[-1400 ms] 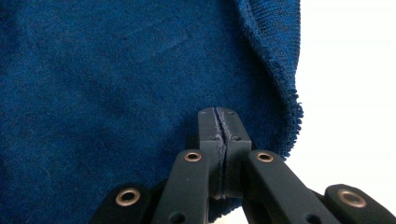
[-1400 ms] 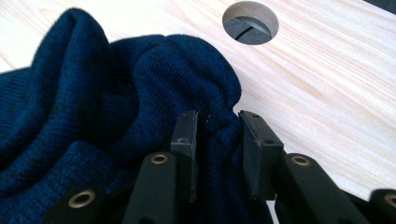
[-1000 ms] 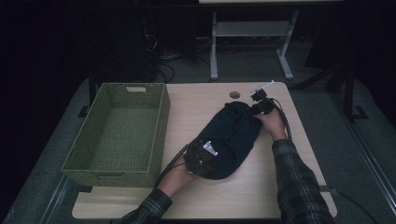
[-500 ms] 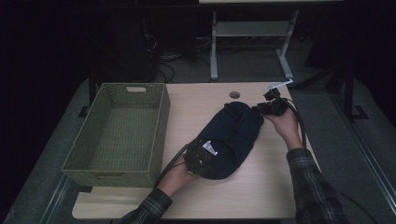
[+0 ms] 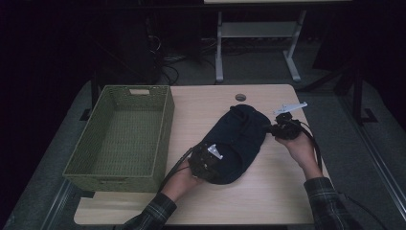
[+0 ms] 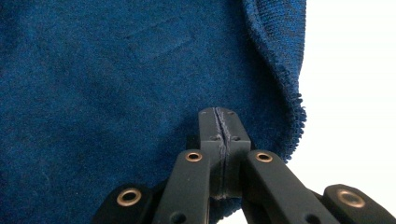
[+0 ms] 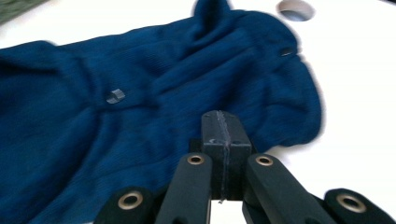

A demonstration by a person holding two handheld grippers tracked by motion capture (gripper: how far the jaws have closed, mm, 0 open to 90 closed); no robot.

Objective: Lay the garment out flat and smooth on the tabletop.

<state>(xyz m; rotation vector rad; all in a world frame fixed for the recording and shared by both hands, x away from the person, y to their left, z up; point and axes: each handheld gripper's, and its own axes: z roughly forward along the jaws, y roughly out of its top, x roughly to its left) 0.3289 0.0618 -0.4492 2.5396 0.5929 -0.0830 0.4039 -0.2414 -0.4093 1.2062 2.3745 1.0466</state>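
A dark blue knitted garment (image 5: 237,141) lies in a long heap across the middle of the light wooden counter (image 5: 268,201), running from the near left to the far right. The left hand-held gripper (image 5: 207,162) rests at the near end of that heap. In the left gripper view its jaws stand pressed together with only a thin seam between them, the garment (image 6: 116,93) lying beneath and around them; whether any cloth is pinched in that seam I cannot tell.

The right hand-held gripper (image 5: 273,128) sits at the garment's far right end, just beside its edge, with the grey three-cornered plate on top. Its jaws have just been closing, and in the right gripper view (image 7: 222,135) they now meet flat with nothing between them (the blue fabric (image 7: 140,102) lies beyond the tips, and pale counter shows to the right).

A green woven basket (image 5: 163,139) stands on the left part of the counter, close to the garment. A round hole (image 5: 240,97) in the counter lies just beyond the garment's far end.
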